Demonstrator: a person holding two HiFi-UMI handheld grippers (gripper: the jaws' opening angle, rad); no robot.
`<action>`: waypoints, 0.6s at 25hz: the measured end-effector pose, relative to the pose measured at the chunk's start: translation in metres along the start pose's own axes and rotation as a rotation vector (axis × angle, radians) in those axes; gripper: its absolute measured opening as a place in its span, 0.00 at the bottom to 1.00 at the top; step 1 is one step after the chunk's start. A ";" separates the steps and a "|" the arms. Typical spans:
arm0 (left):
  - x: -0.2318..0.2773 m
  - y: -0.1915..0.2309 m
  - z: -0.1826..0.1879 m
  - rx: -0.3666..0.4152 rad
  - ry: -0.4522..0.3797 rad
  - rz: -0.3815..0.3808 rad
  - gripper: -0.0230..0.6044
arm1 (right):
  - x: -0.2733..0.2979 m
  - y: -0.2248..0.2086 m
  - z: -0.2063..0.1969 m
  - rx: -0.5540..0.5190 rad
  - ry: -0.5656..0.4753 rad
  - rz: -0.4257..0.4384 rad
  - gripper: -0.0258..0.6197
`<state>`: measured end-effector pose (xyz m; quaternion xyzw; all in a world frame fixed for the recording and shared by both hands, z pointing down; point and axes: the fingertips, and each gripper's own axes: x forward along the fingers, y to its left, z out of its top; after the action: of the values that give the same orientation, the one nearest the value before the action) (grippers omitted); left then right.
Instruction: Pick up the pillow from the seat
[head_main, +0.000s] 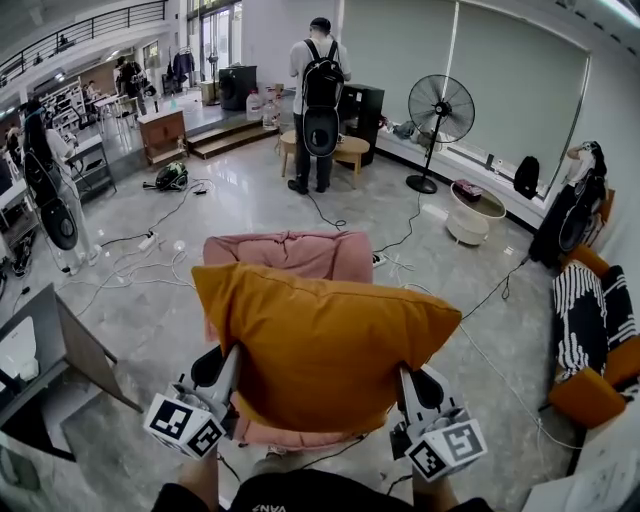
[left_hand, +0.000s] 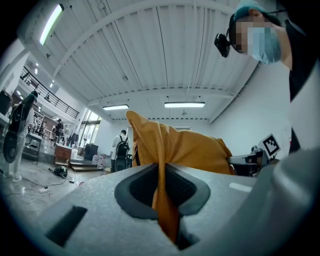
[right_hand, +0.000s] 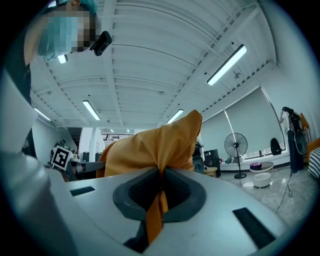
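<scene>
A large orange pillow (head_main: 325, 345) hangs in the air in front of me, above the pink seat (head_main: 290, 255). My left gripper (head_main: 232, 368) is shut on the pillow's lower left edge, and my right gripper (head_main: 404, 378) is shut on its lower right edge. In the left gripper view the orange pillow fabric (left_hand: 162, 200) is pinched between the closed jaws and the pillow (left_hand: 185, 147) rises beyond them. The right gripper view shows the same: a fold of the pillow (right_hand: 156, 212) is clamped in the jaws, with the bulk of the pillow (right_hand: 152, 147) above.
A person with a black backpack (head_main: 320, 100) stands at the back by a low round table. A standing fan (head_main: 438, 125) is at the back right, another fan (head_main: 50, 205) at the left. Cables (head_main: 150, 260) trail over the floor. A striped chair (head_main: 595, 335) stands at the right, a grey table (head_main: 45, 355) at the left.
</scene>
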<state>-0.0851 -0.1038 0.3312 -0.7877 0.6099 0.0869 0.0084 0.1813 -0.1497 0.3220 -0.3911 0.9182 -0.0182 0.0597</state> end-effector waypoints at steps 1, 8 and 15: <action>0.001 0.002 0.000 -0.001 0.001 0.001 0.10 | 0.002 0.000 -0.001 0.000 0.003 -0.001 0.06; 0.008 0.014 -0.006 -0.006 0.017 0.004 0.10 | 0.016 -0.002 -0.008 0.004 0.022 -0.006 0.06; 0.014 0.024 -0.014 -0.016 0.041 0.009 0.10 | 0.027 -0.003 -0.015 0.007 0.041 -0.007 0.06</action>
<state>-0.1028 -0.1250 0.3452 -0.7867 0.6127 0.0755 -0.0109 0.1631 -0.1720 0.3342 -0.3937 0.9178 -0.0298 0.0419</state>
